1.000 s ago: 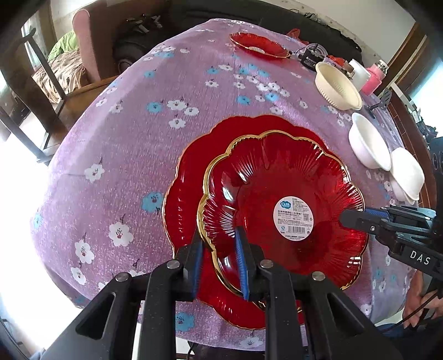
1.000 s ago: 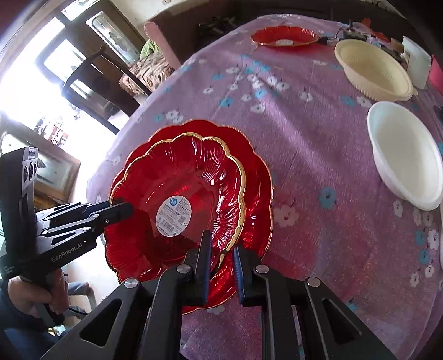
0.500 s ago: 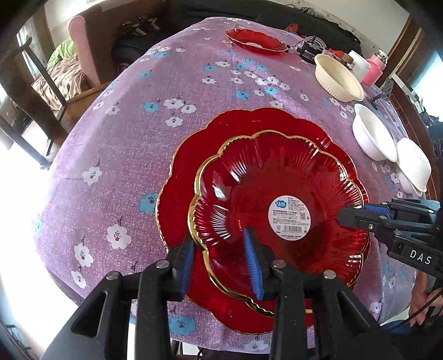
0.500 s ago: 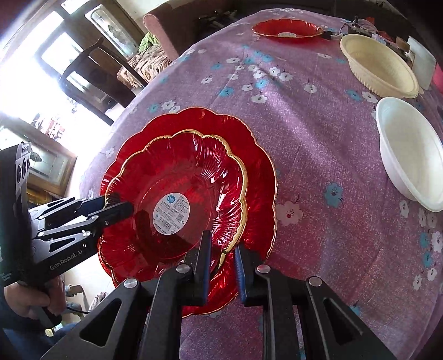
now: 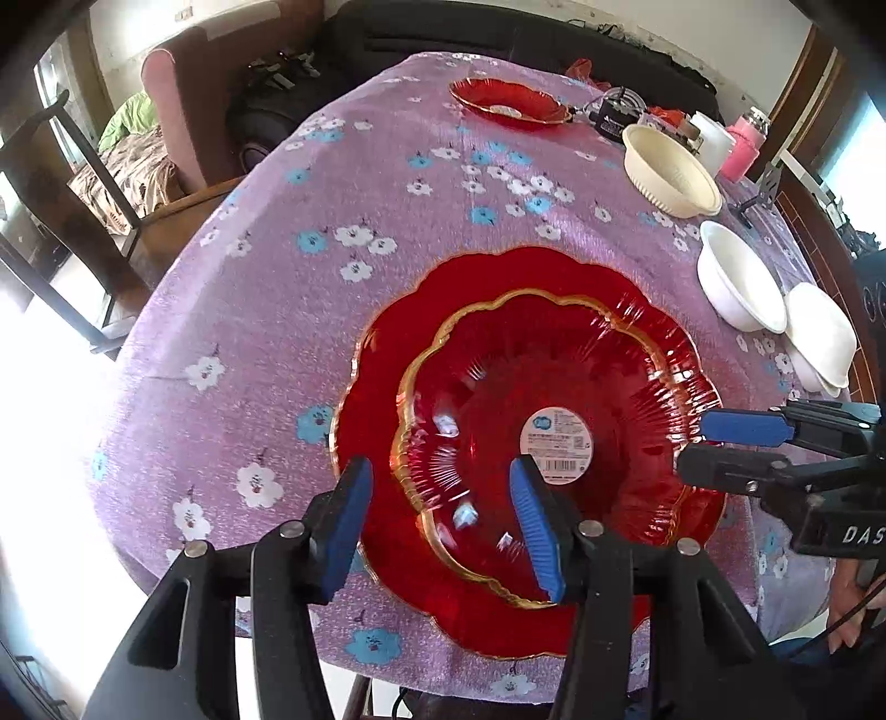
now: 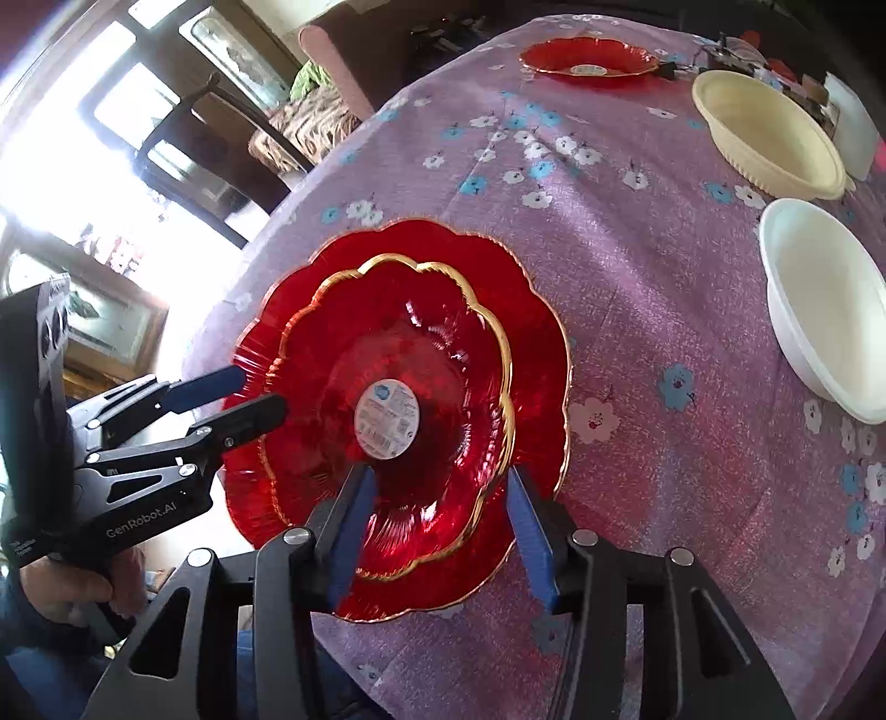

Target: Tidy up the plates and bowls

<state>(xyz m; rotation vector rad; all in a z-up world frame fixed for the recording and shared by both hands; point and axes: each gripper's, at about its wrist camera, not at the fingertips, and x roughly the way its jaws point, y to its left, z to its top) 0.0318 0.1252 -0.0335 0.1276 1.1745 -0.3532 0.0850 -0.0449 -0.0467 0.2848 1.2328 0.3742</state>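
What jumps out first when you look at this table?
Two glossy red scalloped plates with gold rims, the smaller plate nested in the larger plate, near the edge of a purple flowered tablecloth. The left gripper and right gripper straddle the rims, jaws opening. White bowls sit to the right.

Your worktop (image 5: pixel 343 310) wears a purple flowered cloth. At eleven o'clock you have a pink armchair (image 5: pixel 177 111); at nine, a dark chair (image 5: pixel 72 188) against hard window glare. A dark sofa (image 5: pixel 498 33) and pale wall (image 5: pixel 720 33) sit at twelve.
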